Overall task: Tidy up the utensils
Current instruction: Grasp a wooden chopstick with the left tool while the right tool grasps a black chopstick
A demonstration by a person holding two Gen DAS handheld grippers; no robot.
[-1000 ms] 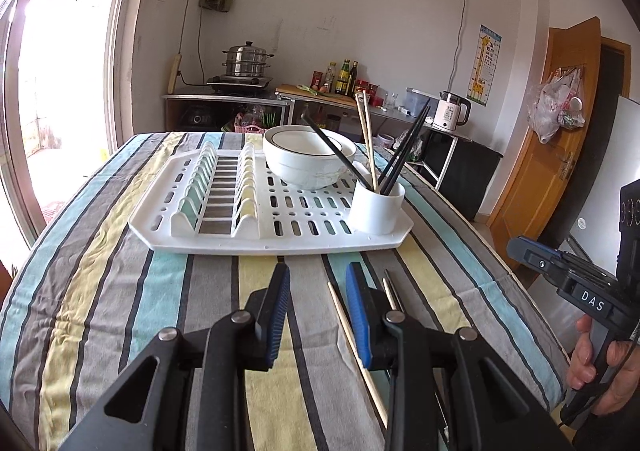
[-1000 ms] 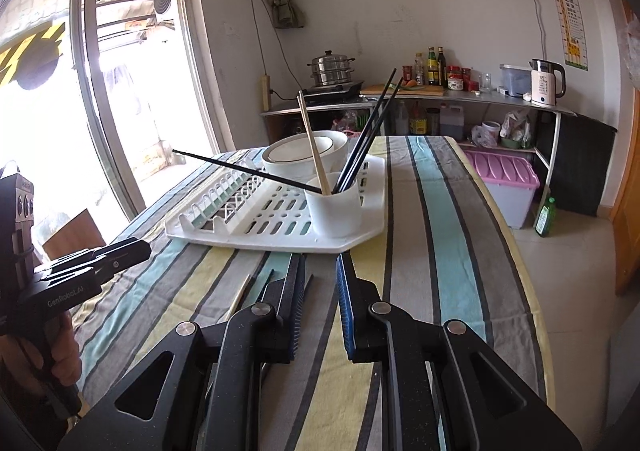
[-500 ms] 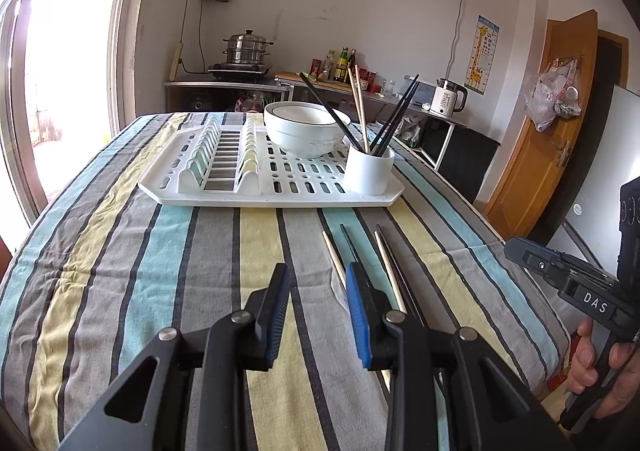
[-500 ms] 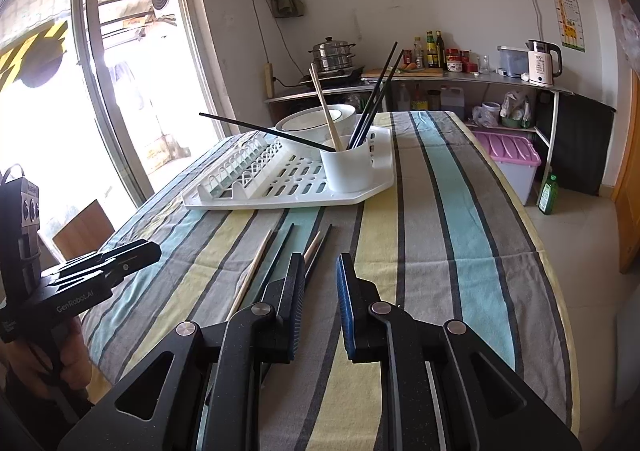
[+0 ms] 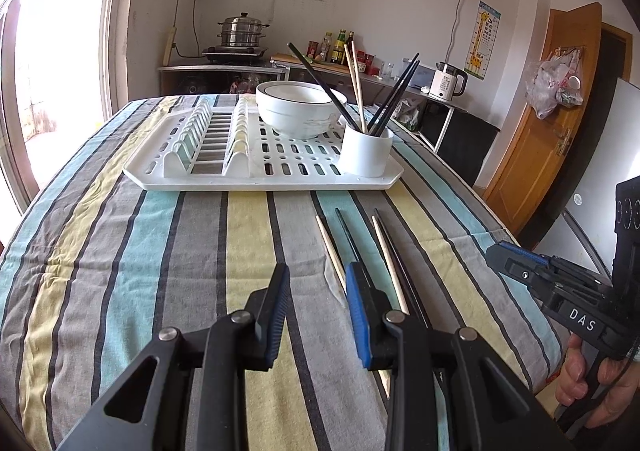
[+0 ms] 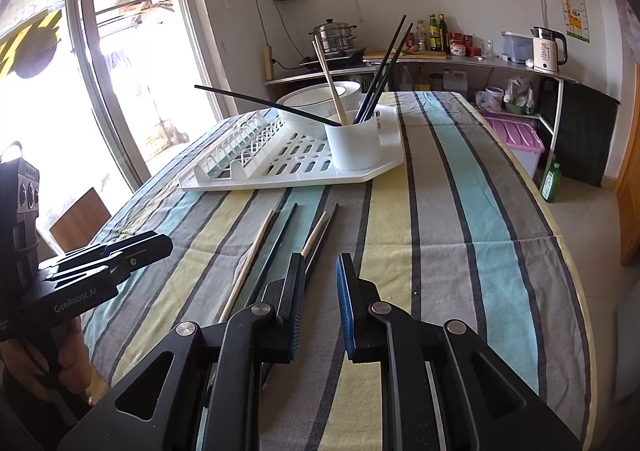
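Note:
Several loose chopsticks, wooden [image 5: 330, 247] and black [image 5: 347, 239], lie on the striped tablecloth in front of the white drying rack [image 5: 264, 171]. They also show in the right wrist view [image 6: 256, 251]. A white cup [image 5: 366, 150] on the rack's near right corner holds several chopsticks, also seen in the right wrist view [image 6: 353, 145]. My left gripper [image 5: 318, 283] is open and empty, just left of the loose chopsticks. My right gripper [image 6: 320, 271] is open and empty, just right of them. Each gripper shows in the other's view, the right [image 5: 516, 257] and the left [image 6: 152, 243].
A white bowl [image 5: 298, 109] sits on the rack behind the cup. The table's right edge [image 6: 576, 291] drops to the floor, with a pink bin [image 6: 516, 139] and a green bottle [image 6: 551, 181]. A counter [image 5: 224, 69] with a pot stands at the back.
Both grippers have pulled back from the rack toward the table's near end. The loose chopsticks now lie fully in view ahead. Both jaws stay open and empty.

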